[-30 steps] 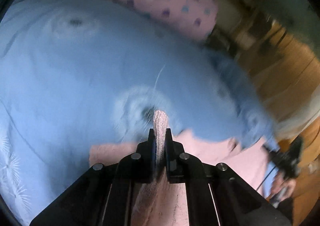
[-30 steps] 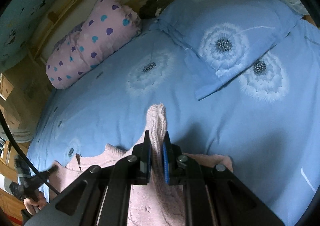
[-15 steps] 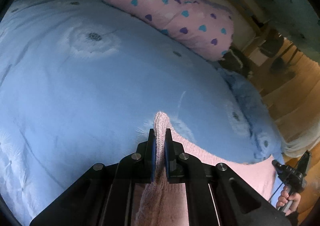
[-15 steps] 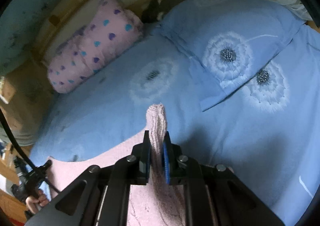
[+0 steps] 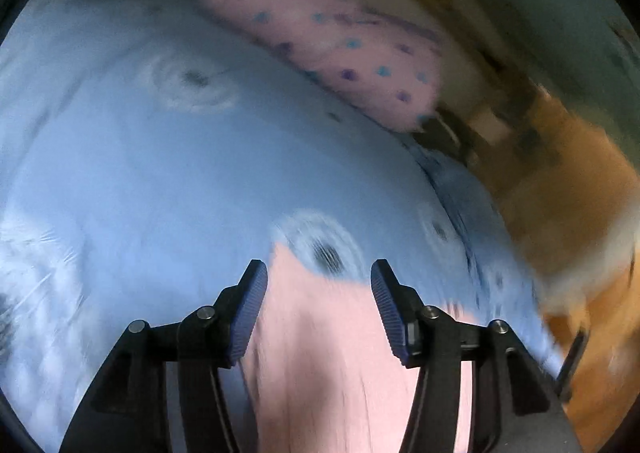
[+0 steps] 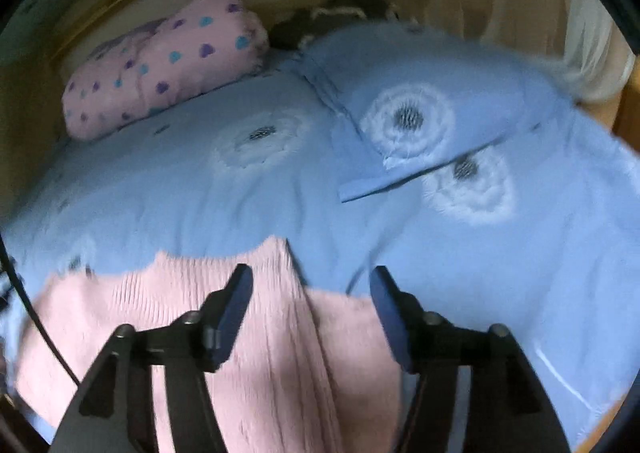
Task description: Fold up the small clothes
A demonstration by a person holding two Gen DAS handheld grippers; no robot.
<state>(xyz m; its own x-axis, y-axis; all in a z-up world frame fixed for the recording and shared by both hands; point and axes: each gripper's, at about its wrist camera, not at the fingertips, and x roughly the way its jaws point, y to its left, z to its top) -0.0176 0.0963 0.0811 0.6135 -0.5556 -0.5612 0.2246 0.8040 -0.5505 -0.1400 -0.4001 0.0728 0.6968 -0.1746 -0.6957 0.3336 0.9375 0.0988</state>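
Note:
A pink knitted garment (image 6: 248, 333) lies flat on the blue bedspread (image 6: 200, 193); it also shows in the left wrist view (image 5: 320, 353). My left gripper (image 5: 319, 277) is open and empty, with its jaws wide apart just above the garment's top edge. My right gripper (image 6: 311, 283) is open and empty too, above the garment's right part, beside a raised fold in the knit. Both views are blurred by motion.
A pink pillow with heart dots (image 6: 160, 57) lies at the head of the bed, also in the left wrist view (image 5: 328, 37). A blue pillow with a dandelion print (image 6: 420, 93) lies to its right. A wooden bed frame and floor (image 5: 560, 181) lie past the bed's edge.
Both grippers have opened and let go of the pink garment, which they held pinched before. The garment now lies spread on the bedspread below them.

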